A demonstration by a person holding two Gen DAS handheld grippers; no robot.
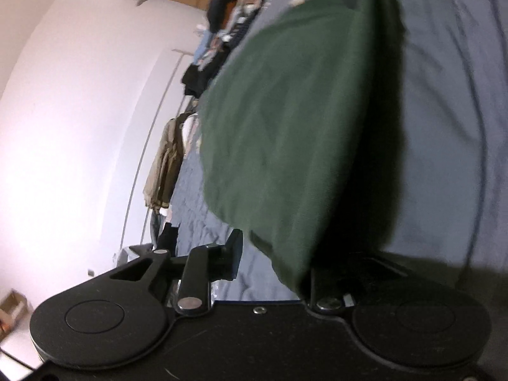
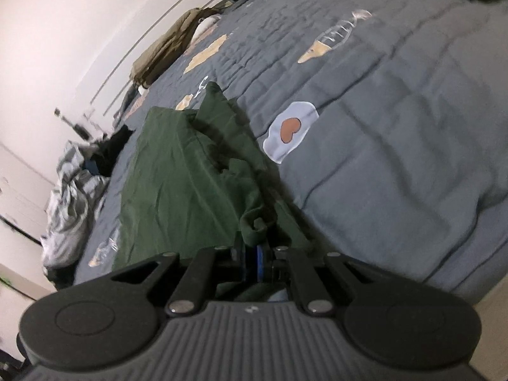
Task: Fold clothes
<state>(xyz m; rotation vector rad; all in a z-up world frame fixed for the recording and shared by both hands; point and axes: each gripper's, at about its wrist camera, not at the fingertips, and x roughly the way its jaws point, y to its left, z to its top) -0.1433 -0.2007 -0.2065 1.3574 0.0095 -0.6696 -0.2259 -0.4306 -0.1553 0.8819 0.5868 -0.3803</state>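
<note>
The right gripper (image 2: 254,255) is clamped on the green garment (image 2: 177,177). That cloth hides one left gripper (image 1: 270,254) finger; grip unclear. Striped laundry (image 2: 68,203) lies at left on the grey quilt (image 2: 397,146).

left gripper (image 1: 273,263) has its jaws spread wide, dark green garment (image 1: 279,133) draped over the right one, grey bedspread (image 1: 451,111) behind.

Right gripper (image 2: 252,254) jaws pinched nearly together. Left gripper (image 1: 273,254) rolled sideways (far finger hidden, state unclear).
</note>
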